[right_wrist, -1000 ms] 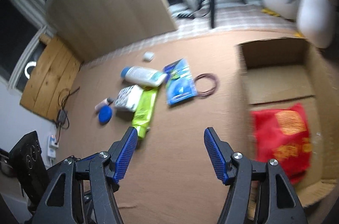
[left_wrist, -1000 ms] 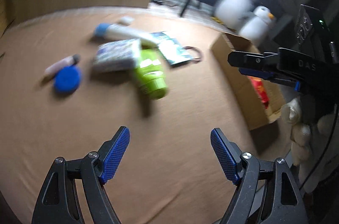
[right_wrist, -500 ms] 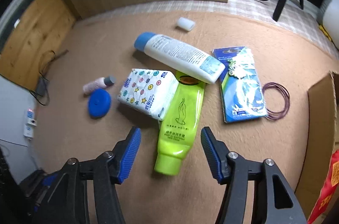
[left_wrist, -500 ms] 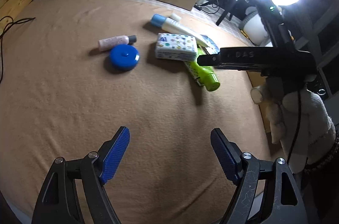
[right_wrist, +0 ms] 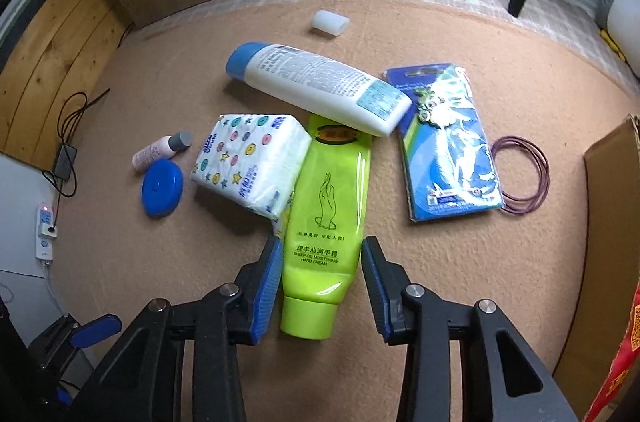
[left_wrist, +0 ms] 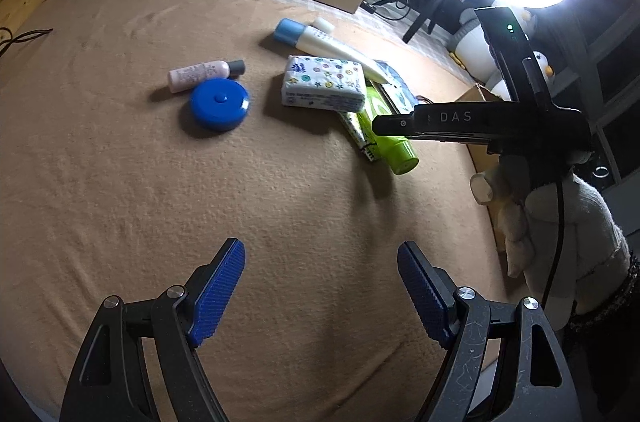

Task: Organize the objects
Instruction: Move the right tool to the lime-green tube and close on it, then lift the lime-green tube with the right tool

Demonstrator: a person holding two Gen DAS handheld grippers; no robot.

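Surface: I see a tan blanket spread flat, carrying everything.
Middle: a green tube lies on it, cap toward my right-hand camera.
Beside the tube: a tissue pack rests against its left edge.
Across the tube's far end: a white bottle with a blue cap lies tilted, resting on the tube.
Left side: a small pink bottle touches a blue round disc.
Right side: a blue packet lies flat, purple hoops just beside it.
Far edge: a small white block sits apart.
Right rim: a cardboard box stands on the blanket.
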